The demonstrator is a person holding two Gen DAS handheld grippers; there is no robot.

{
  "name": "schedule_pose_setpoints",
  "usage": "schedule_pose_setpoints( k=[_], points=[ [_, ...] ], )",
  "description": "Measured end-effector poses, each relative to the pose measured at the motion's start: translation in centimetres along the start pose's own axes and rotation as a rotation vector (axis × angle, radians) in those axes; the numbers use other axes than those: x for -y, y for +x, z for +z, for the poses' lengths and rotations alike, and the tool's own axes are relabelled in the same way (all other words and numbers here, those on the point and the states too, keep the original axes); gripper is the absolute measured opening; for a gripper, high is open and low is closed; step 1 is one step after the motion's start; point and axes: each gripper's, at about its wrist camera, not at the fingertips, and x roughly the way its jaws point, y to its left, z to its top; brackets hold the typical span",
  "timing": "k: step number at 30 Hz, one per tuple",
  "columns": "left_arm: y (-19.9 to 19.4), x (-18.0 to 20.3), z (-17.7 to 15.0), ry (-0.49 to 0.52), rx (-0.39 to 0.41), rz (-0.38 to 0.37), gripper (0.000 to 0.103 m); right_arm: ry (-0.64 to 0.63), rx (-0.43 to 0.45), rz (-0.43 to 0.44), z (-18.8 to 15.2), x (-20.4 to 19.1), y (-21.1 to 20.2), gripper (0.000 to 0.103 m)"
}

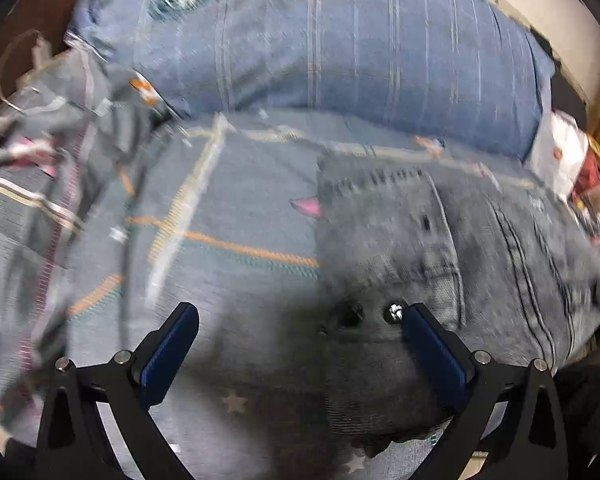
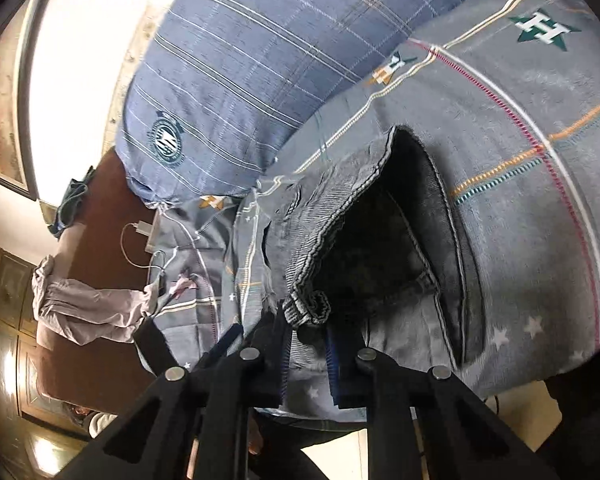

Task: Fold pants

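Grey denim pants (image 1: 420, 240) lie on the patterned bedsheet (image 1: 220, 220), waist end near me, with a metal button (image 1: 394, 312) showing. My left gripper (image 1: 300, 312) hovers over that waist end, jaws wide open, nothing between the blue pads; the picture is blurred. In the right wrist view the pants (image 2: 332, 200) are raised at the waistband, so the dark inside gapes. My right gripper (image 2: 308, 320) is shut on the waistband edge by a belt loop.
A blue striped pillow (image 1: 320, 40) (image 2: 240, 60) lies beyond the pants. A crumpled blanket (image 1: 40, 160) is bunched to the left, with bags (image 1: 560, 156) at the right. A white charger cable (image 2: 140, 232) and a grey cloth (image 2: 88, 304) lie on the brown surface beside the bed.
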Motion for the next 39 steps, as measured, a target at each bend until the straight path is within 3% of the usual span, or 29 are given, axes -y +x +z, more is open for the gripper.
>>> schedule_pose_setpoints(
  k=[2,4,5,6,7,8,13,17,18,19,21,23,24,25,26,27,28,32,33,34,36,37,38,39],
  points=[
    [-1.5,-0.5,0.5,-0.021,0.049,0.017,0.103,0.034,0.002,-0.031,-0.9,1.7,0.3,0.016],
    [-1.4,-0.1,0.6,-0.005,0.043,0.033,0.103,0.083,-0.029,-0.084,-1.6,4.6,1.8,0.017],
    [-0.6,0.6,0.5,0.035,0.018,0.052,0.103,0.091,-0.059,-0.132,-1.8,6.0,3.0,0.018],
    [0.9,1.7,0.0,0.107,-0.034,0.102,0.103,0.127,-0.106,-0.136,-2.2,7.7,4.4,0.02],
    [2.2,2.5,-0.7,0.175,-0.073,0.148,0.103,0.156,-0.097,-0.102,-2.3,8.3,4.5,0.02],
    [3.0,3.2,-1.6,0.224,-0.052,0.207,0.103,0.15,-0.091,-0.099,-2.1,8.1,4.1,0.02],
    [2.6,3.3,-1.5,0.233,-0.025,0.227,0.103,-0.065,-0.002,-0.237,-0.3,3.3,0.3,0.027],
    [2.7,3.5,-1.4,0.252,-0.008,0.239,0.103,-0.188,0.09,-0.196,1.9,-1.5,-1.2,0.029],
    [2.8,3.5,-1.4,0.253,-0.006,0.24,0.103,-0.209,0.082,-0.147,2.5,-2.8,-0.5,0.038],
    [2.8,3.5,-1.4,0.255,-0.004,0.243,0.103,-0.22,0.062,-0.086,3.3,-3.8,0.9,0.059],
    [2.7,3.5,-1.6,0.259,0.002,0.244,0.103,-0.201,0.001,-0.009,4.8,-4.2,4.0,0.072],
    [2.6,3.5,-1.7,0.254,0.004,0.24,0.103,-0.162,-0.114,0.082,6.5,-3.2,7.8,0.072],
    [2.6,3.4,-1.6,0.251,0.003,0.237,0.103,-0.163,-0.145,0.045,7.2,-2.0,9.6,0.07],
    [2.6,3.4,-1.6,0.249,0.001,0.233,0.103,-0.15,-0.162,-0.05,7.6,-0.4,11.1,0.068],
    [2.5,3.2,-1.5,0.246,-0.002,0.219,0.103,-0.06,-0.206,-0.095,7.9,2.7,13.0,0.059],
    [2.3,3.0,-1.2,0.236,-0.006,0.201,0.102,0.008,-0.193,-0.089,7.8,4.4,13.1,0.029],
    [1.8,2.8,-1.0,0.224,-0.011,0.184,0.101,0.026,-0.183,-0.086,7.8,5.0,12.5,0.008],
    [-2.2,2.2,0.6,0.098,0.082,0.017,0.101,-0.085,-0.194,-0.134,7.5,3.8,12.4,0.008],
    [-2.4,2.6,0.6,0.105,0.084,0.016,0.101,-0.094,-0.197,-0.154,7.6,3.5,12.7,0.008],
    [-1.8,3.2,0.4,0.133,0.064,0.038,0.101,-0.1,-0.202,-0.17,7.6,3.3,12.6,0.009],
    [2.6,4.8,-1.3,0.239,-0.115,0.067,0.102,-0.148,-0.221,-0.223,7.7,2.1,12.2,0.009],
    [3.8,4.8,-1.9,0.233,-0.137,0.056,0.103,-0.174,-0.225,-0.25,7.8,1.8,11.8,0.011],
    [3.6,4.0,-2.1,0.158,-0.106,0.014,0.103,-0.227,-0.211,-0.262,7.9,0.4,11.1,0.014],
    [3.7,3.6,-1.9,0.127,-0.128,0.001,0.103,-0.272,-0.194,-0.263,7.9,-0.9,10.6,0.019]
  ],
)
